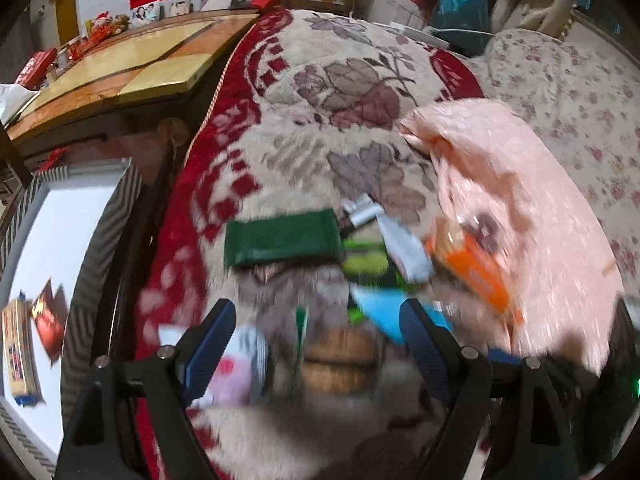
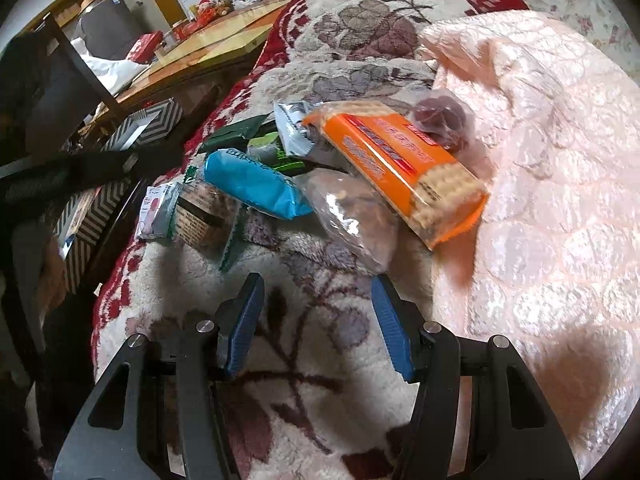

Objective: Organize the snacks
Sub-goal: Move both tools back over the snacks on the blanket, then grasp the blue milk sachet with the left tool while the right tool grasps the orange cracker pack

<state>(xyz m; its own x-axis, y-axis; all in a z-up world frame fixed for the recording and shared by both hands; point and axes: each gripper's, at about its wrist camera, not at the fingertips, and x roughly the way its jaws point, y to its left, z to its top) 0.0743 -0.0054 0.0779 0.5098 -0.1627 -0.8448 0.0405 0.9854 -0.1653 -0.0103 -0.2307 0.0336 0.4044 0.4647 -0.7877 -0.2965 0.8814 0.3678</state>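
One striped box (image 1: 80, 216) sits off the bed edge at nine o'clock in the left wrist view, with two packets (image 1: 24, 352) lying inside it. On the floral blanket (image 2: 320, 360) the snack pile spreads from ten to two o'clock in the right wrist view: one pink-and-white packet (image 2: 154, 212), one brown packet with green edges (image 2: 200, 216), one dark green packet (image 2: 232, 132), one blue packet (image 2: 252, 184), one silver packet (image 2: 294, 128), one clear bag (image 2: 352, 220), one orange cracker pack (image 2: 400, 164). One pink quilt (image 2: 540, 200) lies at three o'clock. The left claw (image 1: 316, 344) stands wide apart, blurred, over the pile, clamping nothing. The right claw (image 2: 318, 316) stands apart at six o'clock, empty, just short of the clear bag.
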